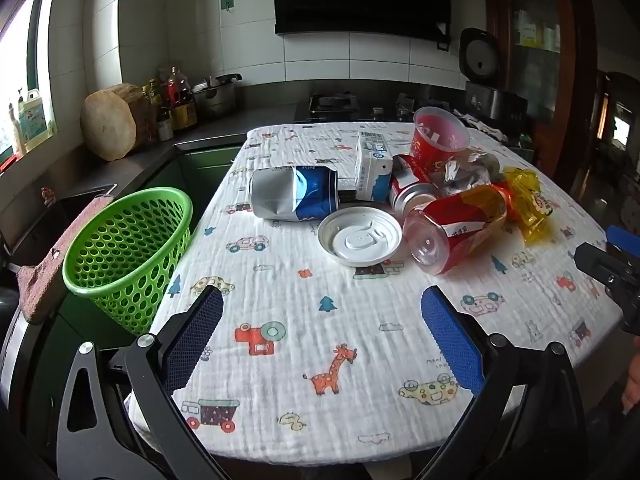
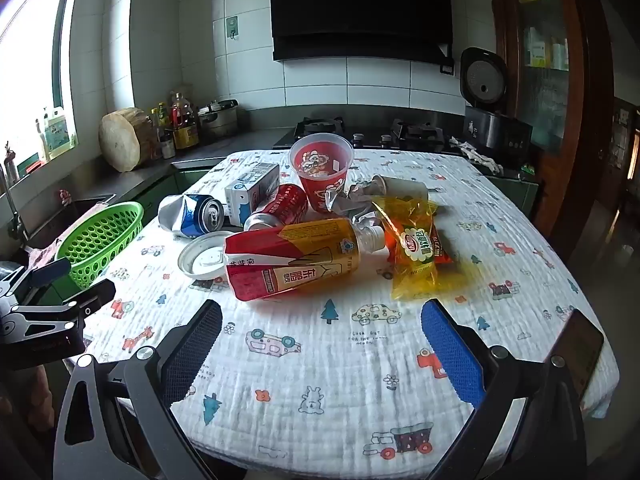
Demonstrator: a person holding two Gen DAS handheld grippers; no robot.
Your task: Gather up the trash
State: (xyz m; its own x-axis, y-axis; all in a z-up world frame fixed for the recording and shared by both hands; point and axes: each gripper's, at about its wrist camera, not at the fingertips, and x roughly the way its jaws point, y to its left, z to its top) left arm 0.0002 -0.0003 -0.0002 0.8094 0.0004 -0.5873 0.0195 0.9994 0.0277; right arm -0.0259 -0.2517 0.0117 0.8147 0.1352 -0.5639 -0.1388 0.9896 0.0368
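Note:
A pile of trash lies on the table with the patterned cloth: a crushed blue and silver can, a white lid, a white carton, a red can, a red cup, a red and yellow bottle on its side, crumpled foil and a yellow wrapper. A green mesh basket stands off the table's left edge. My left gripper is open and empty, short of the lid. My right gripper is open and empty, just short of the bottle and wrapper.
A kitchen counter with a wooden block, bottles and a pot runs behind and to the left. A stove and a rice cooker stand behind the table. A sink lies left of the basket.

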